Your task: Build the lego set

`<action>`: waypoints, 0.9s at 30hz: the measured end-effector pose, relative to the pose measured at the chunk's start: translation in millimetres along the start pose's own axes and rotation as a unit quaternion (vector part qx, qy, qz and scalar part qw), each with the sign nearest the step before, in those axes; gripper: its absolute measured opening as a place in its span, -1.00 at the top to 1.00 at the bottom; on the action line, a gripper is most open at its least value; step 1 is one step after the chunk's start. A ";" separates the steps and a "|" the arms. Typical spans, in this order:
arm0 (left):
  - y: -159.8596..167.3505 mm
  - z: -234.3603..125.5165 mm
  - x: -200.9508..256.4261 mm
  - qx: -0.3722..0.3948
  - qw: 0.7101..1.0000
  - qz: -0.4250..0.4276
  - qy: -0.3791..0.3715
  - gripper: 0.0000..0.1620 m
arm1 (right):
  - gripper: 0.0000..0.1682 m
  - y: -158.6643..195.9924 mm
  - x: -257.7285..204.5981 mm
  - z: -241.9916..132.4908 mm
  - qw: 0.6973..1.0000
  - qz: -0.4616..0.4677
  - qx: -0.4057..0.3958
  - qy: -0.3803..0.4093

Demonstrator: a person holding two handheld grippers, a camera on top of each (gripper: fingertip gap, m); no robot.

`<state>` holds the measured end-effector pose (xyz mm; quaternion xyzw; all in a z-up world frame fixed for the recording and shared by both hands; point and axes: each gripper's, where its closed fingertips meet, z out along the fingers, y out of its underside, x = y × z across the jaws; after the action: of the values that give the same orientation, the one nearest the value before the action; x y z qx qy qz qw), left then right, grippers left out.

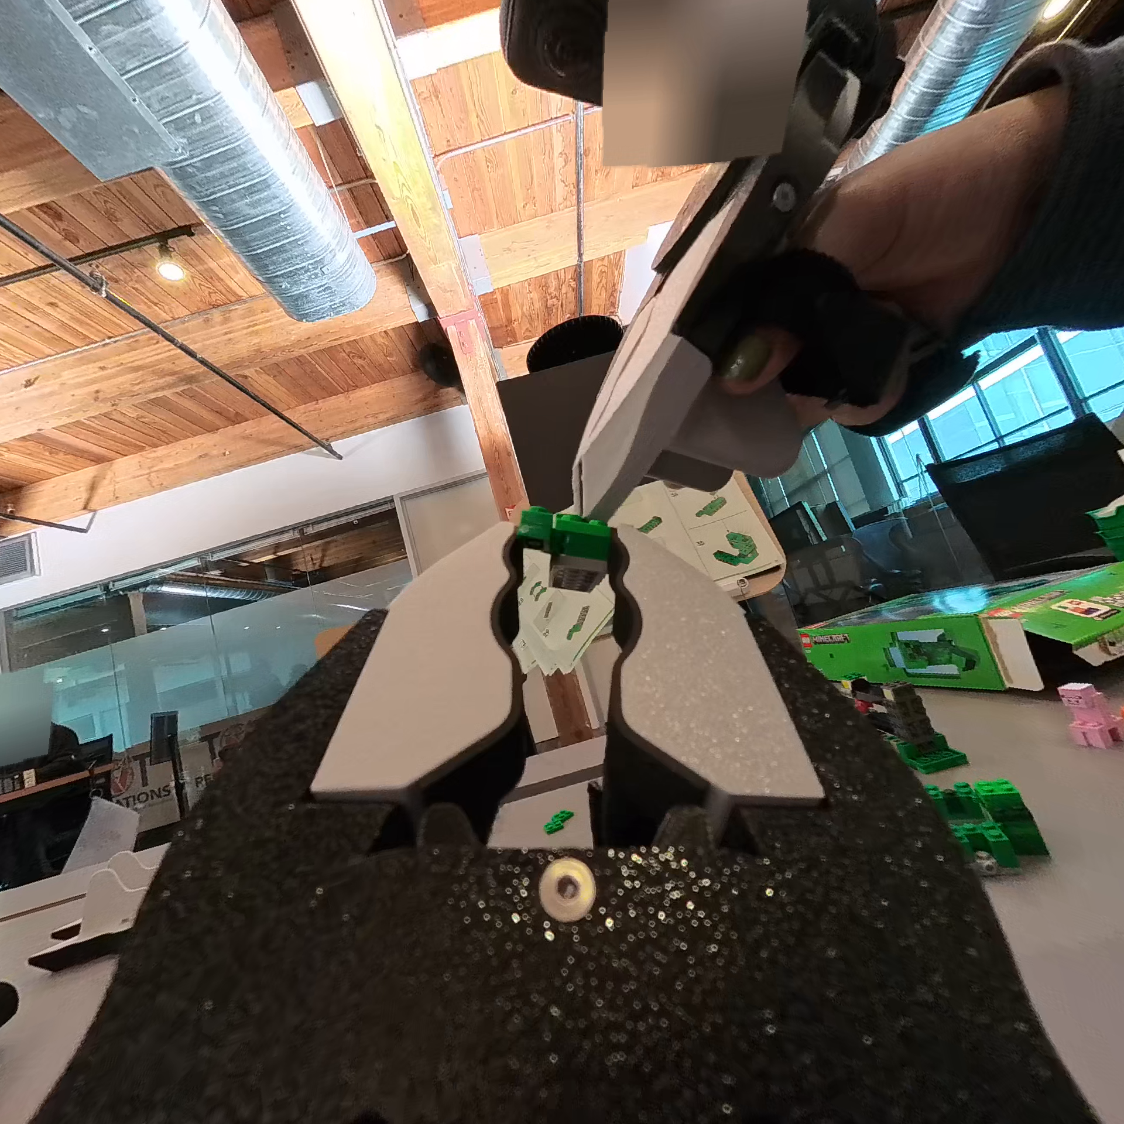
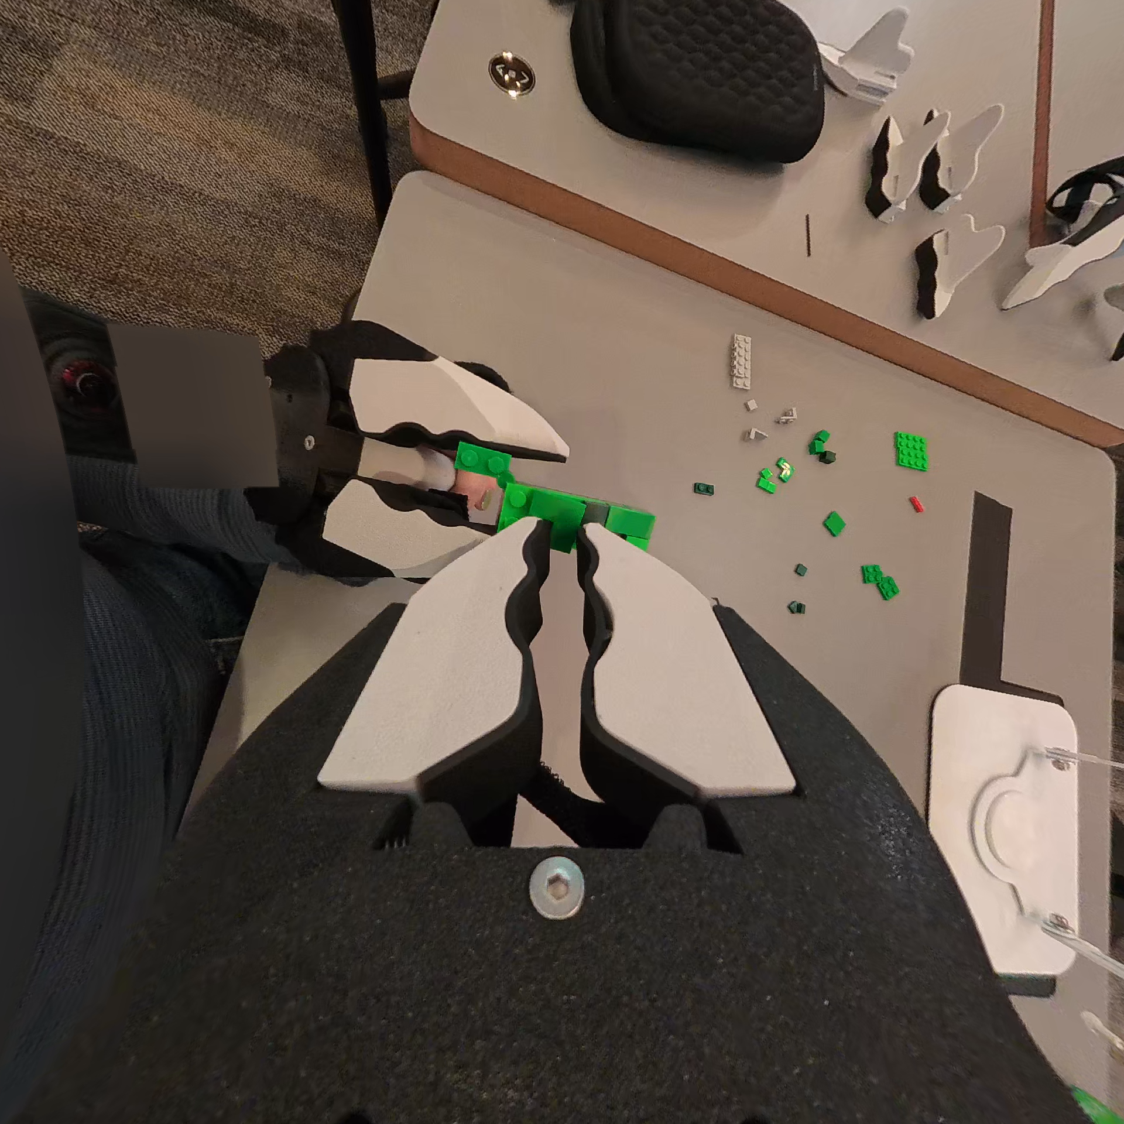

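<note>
So, both grippers grasp one green build (image 1: 562,535): left gripper (image 1: 562,541) & right gripper (image 2: 562,535); loose bricks (image 2: 833,523) at 3 o'clock.

Printed green box (image 1: 900,654) (writing withheld)

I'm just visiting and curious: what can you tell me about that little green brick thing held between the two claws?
The green brick assembly is a small plastic build of bright and darker green studded pieces with a grey part beneath. It hangs in the air above the table, pinched by the left gripper and touched by the right gripper from above.
</note>
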<state>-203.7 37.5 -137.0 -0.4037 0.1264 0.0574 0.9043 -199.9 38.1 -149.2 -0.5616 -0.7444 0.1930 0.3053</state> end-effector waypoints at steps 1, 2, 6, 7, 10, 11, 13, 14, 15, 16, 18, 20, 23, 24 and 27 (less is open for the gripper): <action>0.2 0.1 0.1 0.000 1.000 -0.001 0.000 0.68 | 0.91 0.1 0.1 0.2 1.000 0.000 0.000 0.000; 0.4 0.3 0.2 -0.001 1.000 -0.001 0.001 0.68 | 0.91 0.3 0.3 0.2 1.000 -0.001 -0.001 0.001; 1.0 0.8 1.6 -0.002 1.000 -0.005 0.006 0.68 | 0.90 0.6 1.8 0.0 1.000 -0.002 -0.001 0.006; 1.1 0.9 1.7 -0.002 1.000 -0.006 0.007 0.68 | 0.90 0.5 2.0 0.1 1.000 -0.001 -0.001 0.006; 1.7 1.0 1.2 -0.002 1.000 -0.012 0.008 0.68 | 0.89 1.0 2.7 -0.4 1.000 -0.001 -0.001 0.008; 2.1 1.1 0.7 -0.003 1.000 -0.015 0.008 0.68 | 0.90 1.0 3.0 -1.2 1.000 0.000 0.000 0.009; 2.7 1.1 -0.6 -0.003 1.000 -0.021 0.007 0.68 | 0.90 0.6 3.1 -3.0 1.000 0.004 0.005 0.007; 2.8 1.1 -0.8 -0.003 1.000 -0.024 0.007 0.68 | 0.90 0.4 3.4 -3.6 1.000 0.006 0.007 0.008; 2.9 1.4 -0.9 -0.003 1.000 -0.026 0.008 0.68 | 0.90 0.6 3.5 -3.7 1.000 0.008 0.008 0.008; 2.9 1.6 -0.4 -0.002 1.000 -0.028 0.009 0.68 | 0.90 1.1 3.2 -3.6 1.000 0.009 0.007 0.007; 3.2 2.0 0.7 -0.003 1.000 -0.028 0.011 0.68 | 0.90 2.0 2.5 -2.9 1.000 0.007 0.008 0.008; 3.5 1.8 0.3 -0.004 1.000 -0.028 0.011 0.68 | 0.90 1.9 2.2 -2.0 1.000 0.008 0.011 0.007; 5.5 1.9 -1.3 -0.007 0.999 -0.038 0.011 0.68 | 0.90 0.9 2.9 -1.8 1.000 0.012 0.020 0.008; 6.2 2.1 -1.8 -0.008 0.999 -0.043 0.011 0.68 | 0.90 0.6 3.4 -2.9 1.000 0.012 0.023 0.011; 9.0 2.8 -2.7 -0.010 0.998 -0.065 0.016 0.68 | 0.90 2.4 7.0 -9.1 0.999 0.005 0.030 0.028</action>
<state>-207.7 45.6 -140.9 -0.4214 0.1140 -0.0069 0.8997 -193.3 45.0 -142.3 -0.5610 -0.7264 0.2012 0.3421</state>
